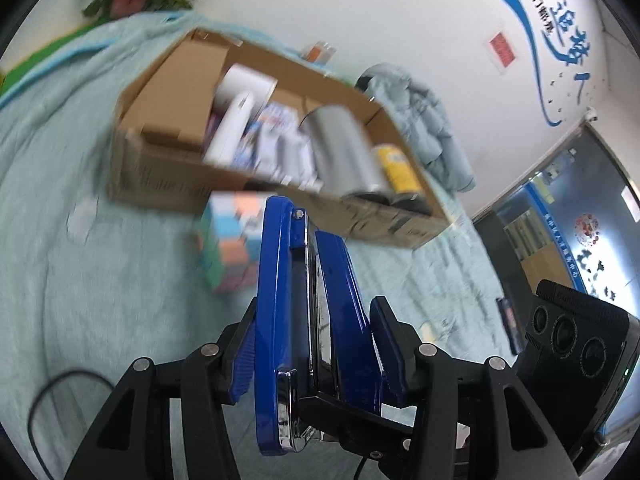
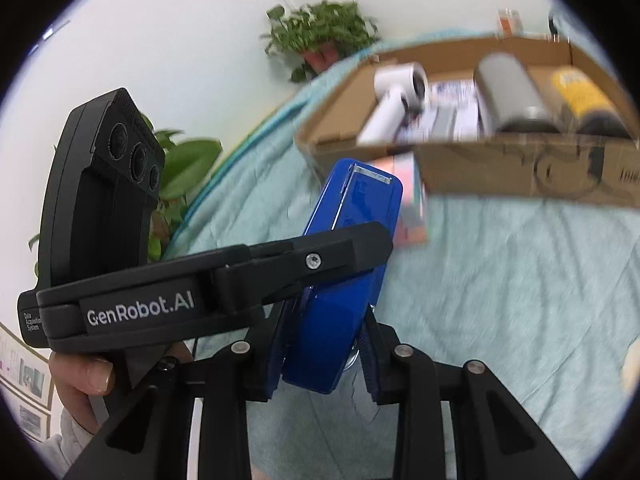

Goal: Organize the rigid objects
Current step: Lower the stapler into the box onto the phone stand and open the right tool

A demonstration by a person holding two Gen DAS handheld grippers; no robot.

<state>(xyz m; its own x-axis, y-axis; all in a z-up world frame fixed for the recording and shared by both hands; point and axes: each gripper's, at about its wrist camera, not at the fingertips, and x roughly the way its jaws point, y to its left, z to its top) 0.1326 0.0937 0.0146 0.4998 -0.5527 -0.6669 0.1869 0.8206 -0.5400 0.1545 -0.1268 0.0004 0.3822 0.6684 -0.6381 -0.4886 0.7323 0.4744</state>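
Two grippers hold one blue stapler [image 1: 288,320] above the pale green blanket [image 1: 80,280], just short of the cardboard box [image 1: 168,176] it seems bound for. The left gripper [image 1: 312,344] has its fingers clamped on the stapler's sides; seen from the right wrist, the right gripper [image 2: 320,360] is clenched on the same stapler lower down, with the left one crossing in front of it and a hand [image 2: 80,380] on its handle.

The box is already well stocked, so the sorting looks mostly done. Inside it lie a white hair dryer [image 2: 400,96], a grey metal cylinder [image 2: 512,96], a yellow can [image 2: 580,96] at the end farthest from the dryer, some white printed packs [image 2: 452,108] between dryer and cylinder, and a small brown carton [image 1: 184,92] at the end beyond the dryer.

Still outside is the stapler, and a pastel-coloured carton [image 1: 232,248] that lies on the blanket just beside the box's near wall. Both would need to go in, by this reading. A potted plant [image 2: 320,36] stands beyond the box, against the wall.
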